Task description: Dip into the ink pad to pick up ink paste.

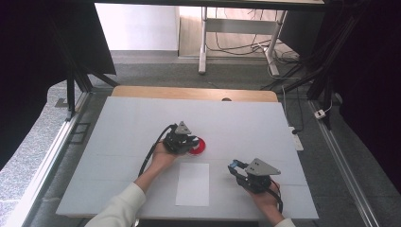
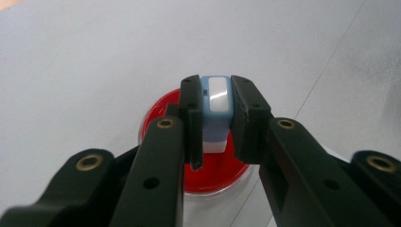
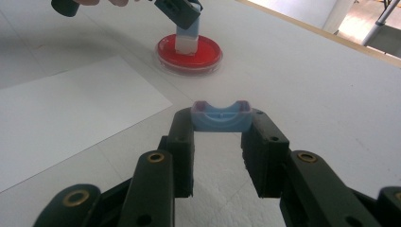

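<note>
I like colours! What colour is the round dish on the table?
Red: the round dish shows best in the right gripper view.

Hand-held gripper [image 2: 216,120] clamping blue-white stamp [image 2: 216,101], over red ink pad [image 2: 213,175]

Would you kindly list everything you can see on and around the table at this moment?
stamp: one, light blue body with a white base, held upright in the left gripper, its base down on the red ink pad.
ink pad: one, round, red in a clear rim, mid-table.
stamp cap: one, light blue, clamped in the right gripper above the table.
sheet of paper: one, white, flat on the near part of the table, between the hands.
table: one, white top with a wooden far edge.
left gripper: one, black, shut on the stamp.
right gripper: one, black, shut on the stamp cap.
sleeve: one, white, on the left forearm.
</note>
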{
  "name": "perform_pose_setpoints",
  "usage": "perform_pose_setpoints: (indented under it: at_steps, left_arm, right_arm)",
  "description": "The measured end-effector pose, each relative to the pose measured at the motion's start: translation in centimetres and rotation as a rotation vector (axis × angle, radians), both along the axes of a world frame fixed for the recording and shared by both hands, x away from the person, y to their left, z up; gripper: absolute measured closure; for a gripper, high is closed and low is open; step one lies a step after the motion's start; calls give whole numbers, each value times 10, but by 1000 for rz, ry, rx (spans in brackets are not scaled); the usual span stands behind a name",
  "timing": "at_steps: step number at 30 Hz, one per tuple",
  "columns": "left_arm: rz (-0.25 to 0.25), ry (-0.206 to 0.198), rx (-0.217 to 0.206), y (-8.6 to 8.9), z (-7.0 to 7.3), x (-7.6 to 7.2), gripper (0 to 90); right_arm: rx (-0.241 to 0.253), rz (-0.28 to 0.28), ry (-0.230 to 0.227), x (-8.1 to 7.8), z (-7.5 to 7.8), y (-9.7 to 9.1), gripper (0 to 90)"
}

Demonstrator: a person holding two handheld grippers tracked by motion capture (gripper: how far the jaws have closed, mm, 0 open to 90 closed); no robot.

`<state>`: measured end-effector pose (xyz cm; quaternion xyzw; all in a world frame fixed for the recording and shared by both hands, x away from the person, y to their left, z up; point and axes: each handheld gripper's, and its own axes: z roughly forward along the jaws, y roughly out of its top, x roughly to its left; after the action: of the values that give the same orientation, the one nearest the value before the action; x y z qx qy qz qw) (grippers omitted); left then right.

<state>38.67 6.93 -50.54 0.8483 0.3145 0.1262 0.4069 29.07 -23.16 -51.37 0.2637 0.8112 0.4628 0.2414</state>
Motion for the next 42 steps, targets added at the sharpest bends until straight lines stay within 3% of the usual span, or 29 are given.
perform_pose_setpoints:
  at_steps: [15, 28, 42]
  left_arm:
    - [-1, 1, -2, 0, 0, 0, 755]
    - [1, -22, -2, 0, 4, -2, 753]
    - [5, -37, -38, 7, 13, -4, 752]
  right_arm:
    - [1, 2, 0, 0, 0, 0, 649]
    - [-3, 0, -2, 0, 0, 0, 649]
    - [-2, 0, -3, 0, 0, 0, 649]
